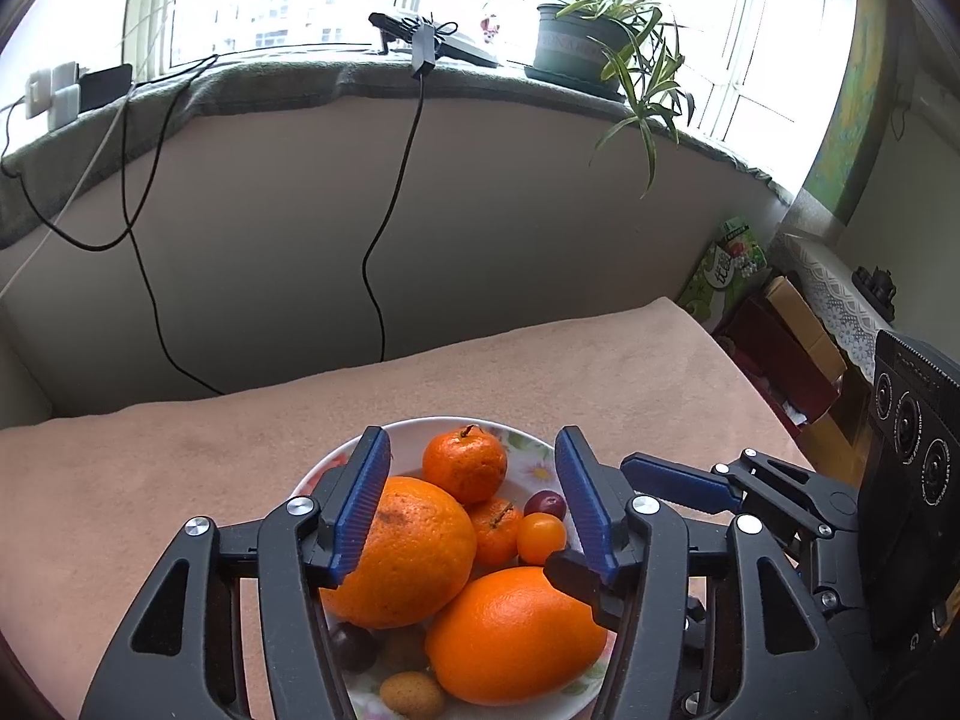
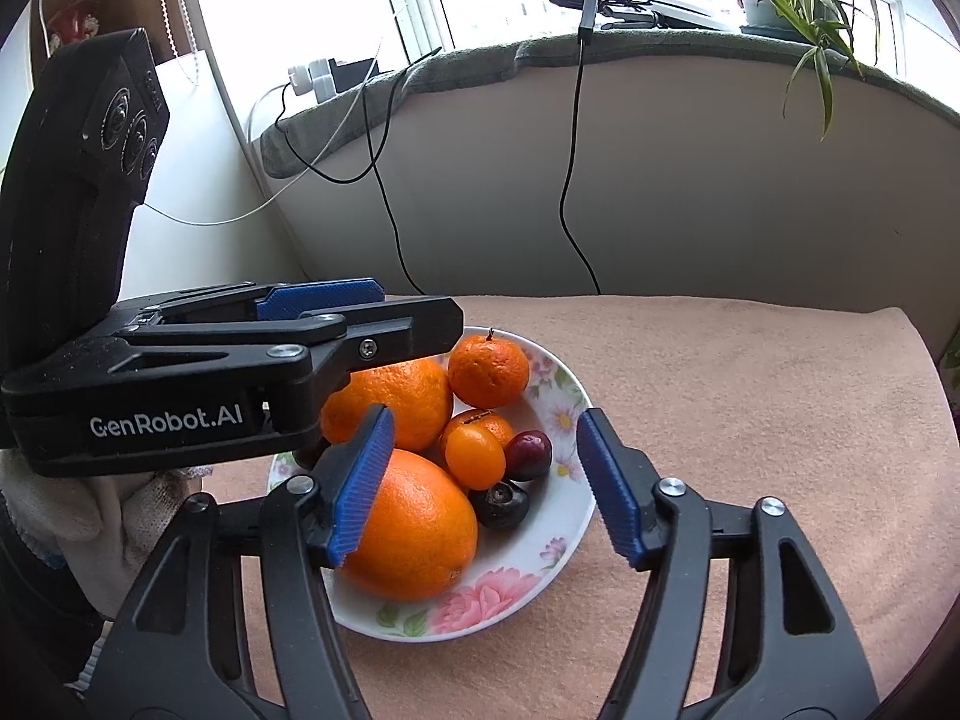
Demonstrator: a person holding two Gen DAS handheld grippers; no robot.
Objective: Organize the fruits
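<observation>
Here both grippers hovered over the bowl [image 2: 564, 546] on the cloth, jaws apart and empty. The right gripper [image 2: 486, 480] framed the near orange [image 2: 414, 534] at its left pad; the left gripper [image 1: 474, 504] straddled the far orange [image 1: 408, 552] and mandarin [image 1: 465, 463]. The fruit looked glossy, round and piled close together.

Home room, windowsill [image 1: 300, 75] with potted plant [image 1: 591, 39], chargers [image 1: 54, 93], blanket-covered table [image 1: 180, 456]

windows [image 1: 288, 6]: bright daylight | sill [image 1: 270, 81]: grey cloth, potted spider plant [image 1: 606, 42] (leaves trailing), black cables [image 1: 390, 204] | wall [image 1: 420, 210]: beige | counter [image 1: 180, 468]: pink cloth
</observation>
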